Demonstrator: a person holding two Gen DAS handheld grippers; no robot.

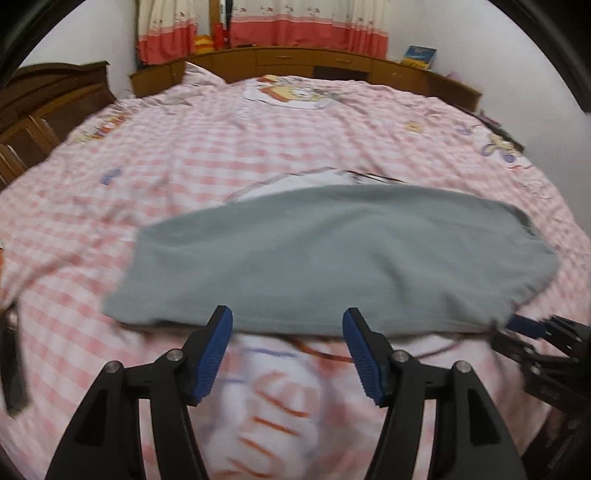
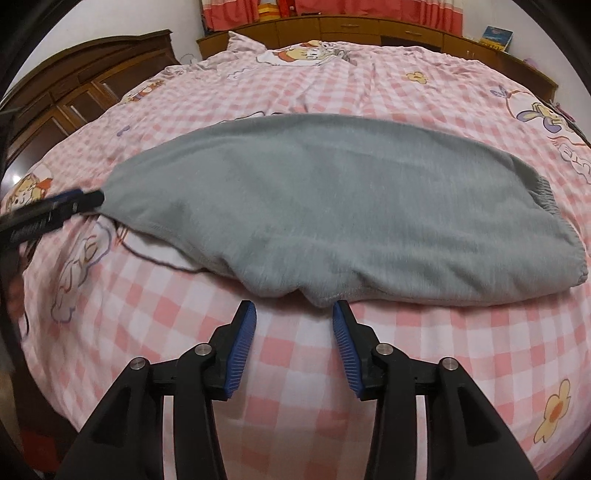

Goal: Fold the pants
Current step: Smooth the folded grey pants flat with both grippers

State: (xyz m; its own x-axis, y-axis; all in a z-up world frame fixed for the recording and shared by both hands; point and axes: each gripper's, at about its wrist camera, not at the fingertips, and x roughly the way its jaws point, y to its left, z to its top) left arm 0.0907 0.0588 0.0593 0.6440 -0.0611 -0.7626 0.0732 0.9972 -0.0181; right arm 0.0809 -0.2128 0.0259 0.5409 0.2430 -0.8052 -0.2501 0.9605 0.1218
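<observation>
Grey pants lie folded lengthwise across a pink checked bedspread, their elastic waistband at the right end. My left gripper is open at the pants' near edge, with nothing between its blue pads. My right gripper is also open and stands just short of the pants, where the near hem bulges a little. In the right wrist view the left gripper reaches the left end of the pants. A blue fingertip of the right gripper shows by the pants' right corner.
A dark wooden cabinet stands to the left of the bed. A low wooden shelf unit runs along the far side under red and cream curtains. A blue book rests on it at the right.
</observation>
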